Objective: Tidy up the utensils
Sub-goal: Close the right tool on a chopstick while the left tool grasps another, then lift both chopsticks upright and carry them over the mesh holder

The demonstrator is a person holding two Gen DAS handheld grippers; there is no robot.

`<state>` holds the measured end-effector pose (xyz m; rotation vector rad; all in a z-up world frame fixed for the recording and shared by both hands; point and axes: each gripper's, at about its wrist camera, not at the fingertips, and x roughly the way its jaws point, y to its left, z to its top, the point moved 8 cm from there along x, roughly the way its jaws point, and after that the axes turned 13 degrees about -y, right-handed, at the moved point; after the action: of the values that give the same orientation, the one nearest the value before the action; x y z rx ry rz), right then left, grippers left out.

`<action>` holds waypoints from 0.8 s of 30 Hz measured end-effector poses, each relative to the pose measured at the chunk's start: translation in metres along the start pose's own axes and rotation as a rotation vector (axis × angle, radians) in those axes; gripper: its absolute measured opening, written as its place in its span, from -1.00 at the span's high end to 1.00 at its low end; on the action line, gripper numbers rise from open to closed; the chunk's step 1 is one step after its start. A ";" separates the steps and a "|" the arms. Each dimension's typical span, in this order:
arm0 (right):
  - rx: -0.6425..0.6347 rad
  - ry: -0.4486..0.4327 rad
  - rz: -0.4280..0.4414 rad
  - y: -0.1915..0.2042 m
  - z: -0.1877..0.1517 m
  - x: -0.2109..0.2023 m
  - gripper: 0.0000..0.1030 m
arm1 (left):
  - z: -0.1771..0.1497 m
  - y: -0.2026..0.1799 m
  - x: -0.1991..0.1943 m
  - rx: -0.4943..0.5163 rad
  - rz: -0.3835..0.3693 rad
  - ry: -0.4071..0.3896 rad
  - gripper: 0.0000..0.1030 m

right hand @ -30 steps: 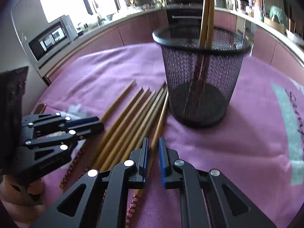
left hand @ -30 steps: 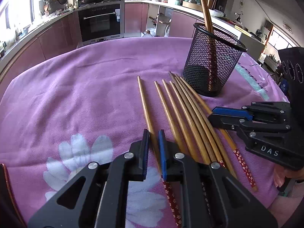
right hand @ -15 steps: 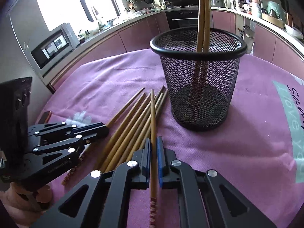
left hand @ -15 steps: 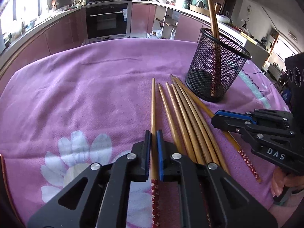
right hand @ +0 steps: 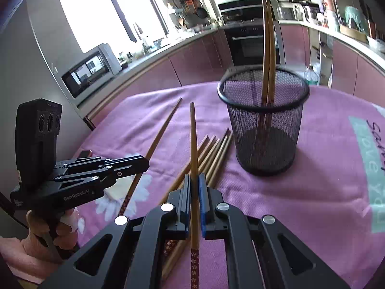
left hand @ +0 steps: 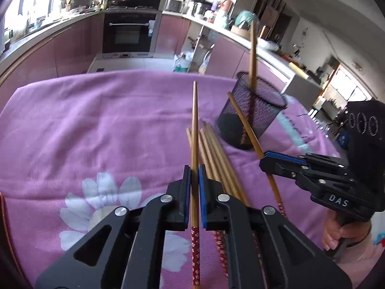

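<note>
Across the table spreads a purple cloth [left hand: 84,125] printed with white flowers, with a pale teal band of lettering [right hand: 375,163] near its far side; behind it runs a kitchen of pink cabinets, a built-in black oven [left hand: 131,30], a microwave [right hand: 90,72] beneath a bright window, and a counter crowded with jars and pans. On the cloth stands a black mesh holder [right hand: 264,120], upright, with two chopsticks [right hand: 268,48] leaning in it, tips up. Just beside its base lies a loose bundle of chopsticks [left hand: 216,154], roughly parallel and touching one another. They are slim, tan wooden sticks tapering to a point, each with a dark red handle end dotted with small pale blossoms. The left gripper [left hand: 195,187] is clenched on a single chopstick [left hand: 195,125], which is lifted off the cloth and points away from the camera, its red patterned end [left hand: 195,252] hanging behind the pads. The right gripper [right hand: 195,197] likewise clamps one chopstick [right hand: 193,139], held clear of the bundle with its tip aimed to the left of the holder. Both held sticks hang above the cloth, near the holder but apart from it.
</note>
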<state>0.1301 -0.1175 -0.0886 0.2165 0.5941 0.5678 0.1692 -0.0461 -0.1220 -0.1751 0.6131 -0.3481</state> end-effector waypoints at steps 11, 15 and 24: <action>-0.006 -0.139 0.032 0.006 0.036 -0.038 0.89 | 0.035 -0.020 -0.044 -0.027 -0.135 -0.090 0.86; -0.011 -0.173 0.027 0.003 0.046 -0.049 0.89 | 0.051 -0.025 -0.064 -0.022 -0.173 -0.145 0.86; -0.040 -0.255 0.008 -0.006 0.079 -0.066 0.89 | 0.093 -0.040 -0.076 -0.002 -0.185 -0.256 0.86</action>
<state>0.1337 -0.1626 0.0044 0.2491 0.3350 0.5488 0.1553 -0.0493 0.0034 -0.2746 0.3448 -0.4949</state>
